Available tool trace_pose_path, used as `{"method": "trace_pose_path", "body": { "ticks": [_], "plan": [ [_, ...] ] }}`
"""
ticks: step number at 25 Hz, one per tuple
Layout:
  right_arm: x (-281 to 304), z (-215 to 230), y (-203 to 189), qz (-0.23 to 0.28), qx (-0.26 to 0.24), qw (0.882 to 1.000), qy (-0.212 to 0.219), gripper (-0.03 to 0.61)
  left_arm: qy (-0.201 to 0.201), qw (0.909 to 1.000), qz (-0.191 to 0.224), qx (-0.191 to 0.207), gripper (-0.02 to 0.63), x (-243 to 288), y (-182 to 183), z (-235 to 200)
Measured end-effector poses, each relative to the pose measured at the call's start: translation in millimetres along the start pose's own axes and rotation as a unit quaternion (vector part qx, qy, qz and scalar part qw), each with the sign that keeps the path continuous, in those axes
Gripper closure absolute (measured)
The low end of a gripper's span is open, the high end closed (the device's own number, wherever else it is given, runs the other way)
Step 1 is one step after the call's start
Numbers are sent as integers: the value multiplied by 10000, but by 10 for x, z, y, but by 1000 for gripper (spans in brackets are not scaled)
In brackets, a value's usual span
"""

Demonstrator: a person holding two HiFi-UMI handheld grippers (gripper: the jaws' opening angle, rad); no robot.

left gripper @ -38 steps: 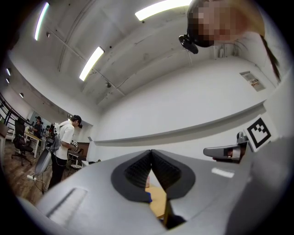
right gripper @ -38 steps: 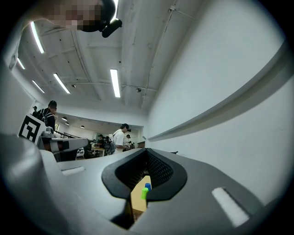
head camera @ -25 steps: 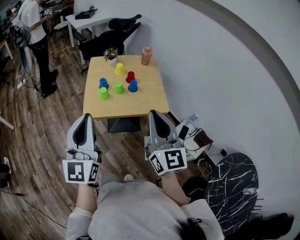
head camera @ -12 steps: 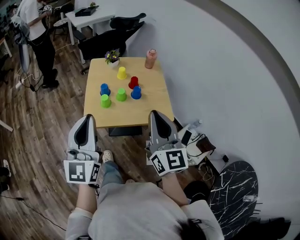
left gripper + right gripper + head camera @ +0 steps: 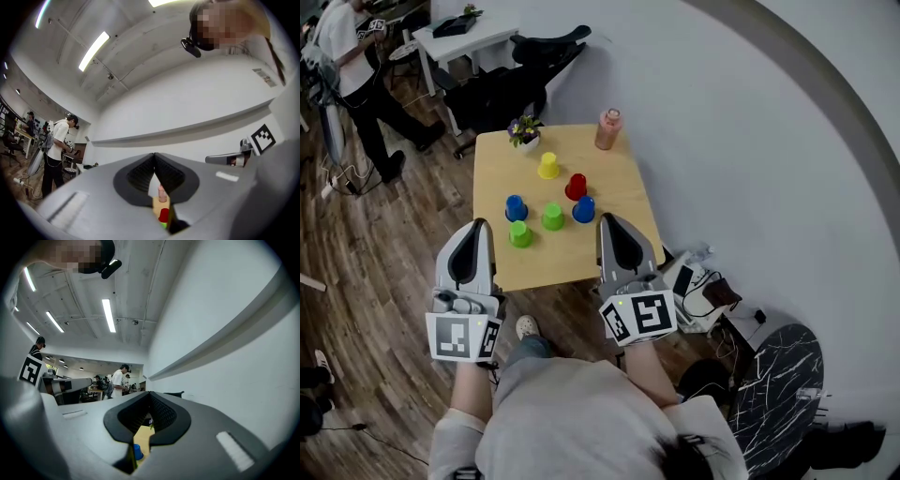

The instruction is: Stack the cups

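Several upturned cups stand apart on the small wooden table: a yellow cup, a red cup, two blue cups and two green cups. My left gripper is shut and empty, held near the table's front left edge, close to the nearer green cup. My right gripper is shut and empty over the front right part, just right of a blue cup. Through the shut jaws, the left gripper view shows the red cup and the right gripper view a blue cup.
A pink bottle and a small potted plant stand at the table's far edge. Black chairs and a white desk lie beyond. A person stands far left. Bags and cables lie on the floor at right.
The table has come nearer and lower in the head view. Both grippers, still shut, now reach its front edge instead of hanging over the floor.
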State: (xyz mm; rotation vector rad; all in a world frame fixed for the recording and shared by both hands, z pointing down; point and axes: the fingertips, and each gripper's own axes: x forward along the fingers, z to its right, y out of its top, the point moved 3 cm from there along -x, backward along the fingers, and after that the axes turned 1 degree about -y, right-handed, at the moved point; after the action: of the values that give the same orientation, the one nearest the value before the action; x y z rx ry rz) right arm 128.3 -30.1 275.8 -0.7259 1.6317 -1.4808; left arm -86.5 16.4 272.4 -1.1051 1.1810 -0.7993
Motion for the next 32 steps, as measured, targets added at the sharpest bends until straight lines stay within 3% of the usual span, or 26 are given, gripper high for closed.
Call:
{"method": "trace_pose_path", "body": {
  "ticks": [7, 13, 18, 23, 32],
  "plan": [
    [466, 38, -247, -329, 210, 9987, -335, 575, -301, 9995, -84, -92, 555, 390, -162, -343],
    [694, -9, -731, -1010, 434, 9930, -437, 575, -425, 9986, -248, -200, 555, 495, -360, -552],
    [738, -60, -1223, -1678, 661, 9831, -326, 574, -474, 9974, -437, -313, 555, 508, -566, -609],
    [675, -50, -1738, -2334, 1057, 9660, -330, 569, -486, 9958, -658, -416, 555, 464, -751, -592],
    [848, -24, -2543, -3243, 1037, 9398, -296, 400, -397, 9940, -891, -488, 555, 483, -943, -747]
  ]
}}
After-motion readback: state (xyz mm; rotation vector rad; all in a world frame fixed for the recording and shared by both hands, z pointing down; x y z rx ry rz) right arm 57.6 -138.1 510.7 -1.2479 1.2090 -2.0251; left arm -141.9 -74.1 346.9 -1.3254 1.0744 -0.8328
